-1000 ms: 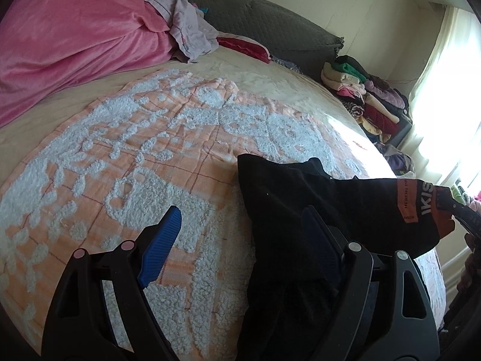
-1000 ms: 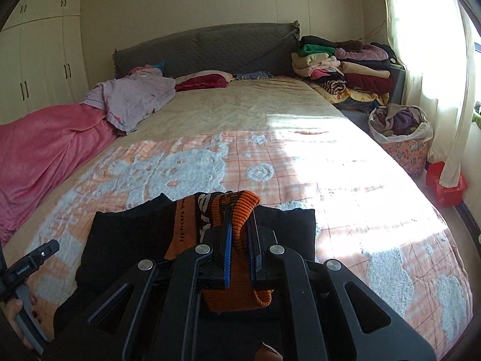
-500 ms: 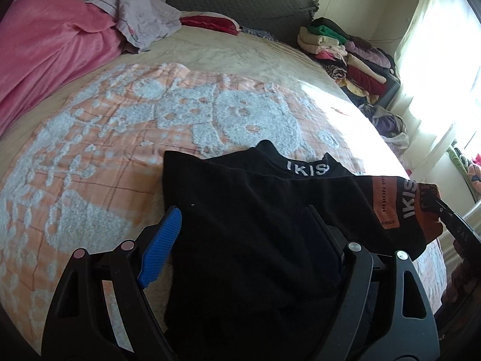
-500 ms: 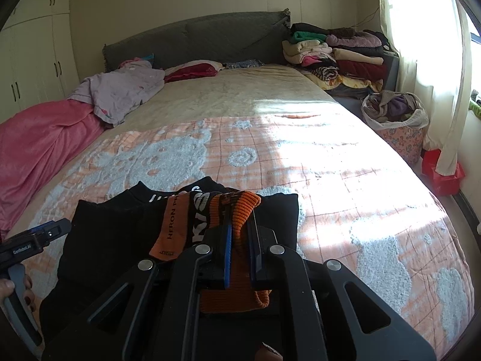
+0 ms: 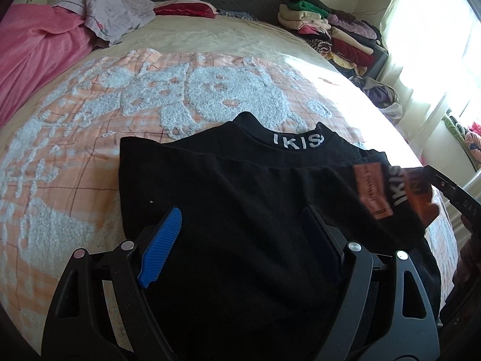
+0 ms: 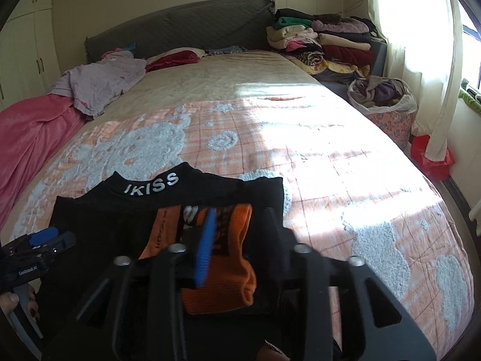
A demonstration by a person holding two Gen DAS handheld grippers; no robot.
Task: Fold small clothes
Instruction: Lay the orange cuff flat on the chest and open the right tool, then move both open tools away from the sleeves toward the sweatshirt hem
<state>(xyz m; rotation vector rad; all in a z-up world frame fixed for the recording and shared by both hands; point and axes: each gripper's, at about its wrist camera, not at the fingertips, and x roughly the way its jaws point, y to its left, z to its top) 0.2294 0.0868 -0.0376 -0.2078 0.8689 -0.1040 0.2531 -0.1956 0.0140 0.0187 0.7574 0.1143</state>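
Since the earlier frames the right hand-held gripper (image 6: pixel 237 240) has let go: its jaws, then clamped on the orange cuff (image 6: pixel 231 258), are now opening, with the cuff lying loose between them. The left view has also swung across to sit squarely over the black garment (image 5: pixel 240 210).

Nearest, the left hand-held gripper (image 5: pixel 240 246) hovers with its jaws wide apart and empty above the black cloth. The garment lies flat on the bed's peach and white blanket (image 5: pixel 90 150), sleeve folded across the body, "IKISS" collar (image 5: pixel 297 143) at its far side. Beyond are a pink cover (image 6: pixel 33 138) and, by the window, stacked clothes (image 6: pixel 324 45).

The sleeve fold looks just released (1 fold of several, probably). Next would likely be gripping an edge for another fold, keeping the sleeve in place.

Only the right view shows the cuff's orange ribbing clearly, plus the person's fingers (image 6: pixel 9 297); the left shows the garment's left edge.
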